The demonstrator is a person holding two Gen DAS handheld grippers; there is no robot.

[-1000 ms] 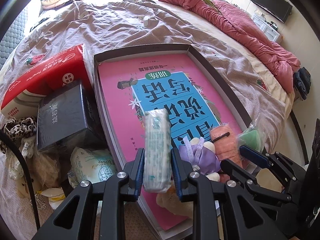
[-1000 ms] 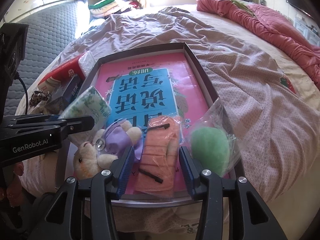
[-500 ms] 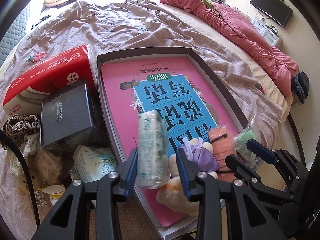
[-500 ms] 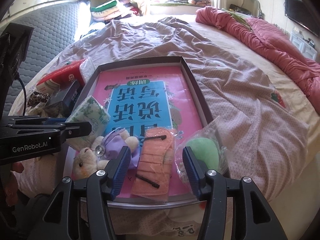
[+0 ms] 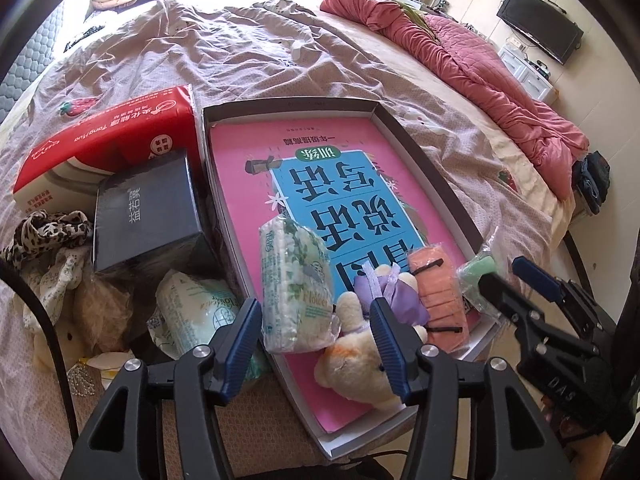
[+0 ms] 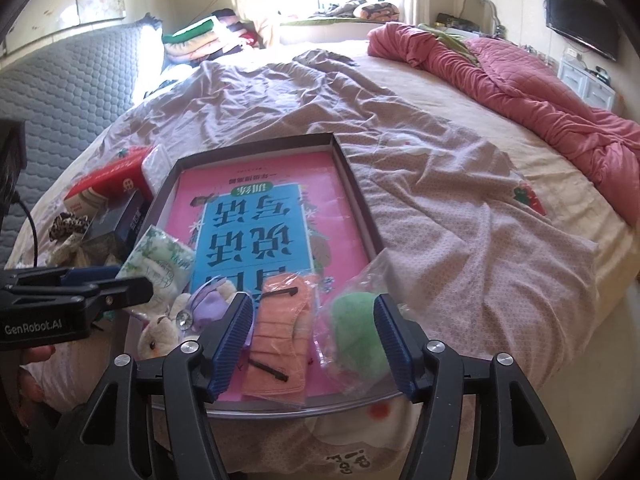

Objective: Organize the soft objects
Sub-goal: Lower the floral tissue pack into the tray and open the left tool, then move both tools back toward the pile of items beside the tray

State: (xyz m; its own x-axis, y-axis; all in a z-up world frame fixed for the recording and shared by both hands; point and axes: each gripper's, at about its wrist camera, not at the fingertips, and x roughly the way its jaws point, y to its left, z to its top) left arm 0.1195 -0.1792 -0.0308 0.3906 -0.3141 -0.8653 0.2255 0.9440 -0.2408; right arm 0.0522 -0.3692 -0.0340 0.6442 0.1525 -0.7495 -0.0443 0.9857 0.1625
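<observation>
The bed [image 6: 460,208], under a wrinkled mauve sheet [image 5: 248,52], carries a shallow box tray [image 5: 424,168] straight ahead of both hand-held grippers. Left of the tray lie a red tissue pack [image 5: 112,148], a dark box [image 5: 144,216], a leopard-print cloth [image 5: 48,232] and a pale wipes packet [image 5: 192,312]. A pink quilt [image 6: 528,80] is bunched far right.

Orange cloth [image 6: 280,336] and bagged green sponge, perhaps, [image 6: 358,336] between parted jaws.
</observation>
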